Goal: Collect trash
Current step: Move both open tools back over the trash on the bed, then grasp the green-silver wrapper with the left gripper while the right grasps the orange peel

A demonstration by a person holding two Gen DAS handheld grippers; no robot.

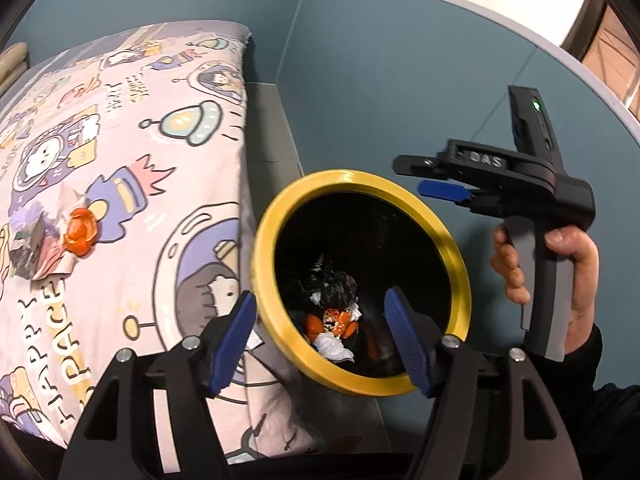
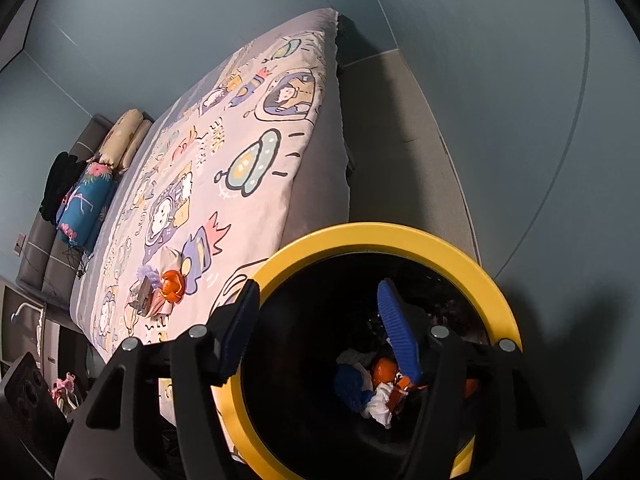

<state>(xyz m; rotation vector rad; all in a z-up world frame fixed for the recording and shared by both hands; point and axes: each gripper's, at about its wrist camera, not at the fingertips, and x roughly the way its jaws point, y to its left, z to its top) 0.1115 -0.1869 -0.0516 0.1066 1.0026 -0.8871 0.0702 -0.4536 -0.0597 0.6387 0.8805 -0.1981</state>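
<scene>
A black bin with a yellow rim (image 1: 456,258) (image 2: 400,236) stands on the floor beside the bed. Inside lie orange peel (image 1: 314,326) (image 2: 384,372), white tissue (image 1: 334,350) (image 2: 380,404) and a dark crumpled wrapper (image 1: 334,288). My left gripper (image 1: 320,344) hangs open over the bin's near rim, with nothing held. My right gripper (image 2: 320,336) (image 1: 424,178) is open above the bin's mouth, also with nothing in it. More trash lies on the bedspread: an orange peel (image 1: 80,236) (image 2: 172,286) beside crumpled wrappers (image 1: 36,248) (image 2: 146,296).
The bed (image 1: 132,128) (image 2: 256,152) has a cartoon space-print cover and fills the left side. Pillows (image 2: 120,136) and a blue bundle (image 2: 86,204) lie at its head. Grey floor (image 2: 400,152) runs between the bed and the blue-grey wall (image 1: 400,60). A person's hand (image 1: 580,280) grips the right gripper's handle.
</scene>
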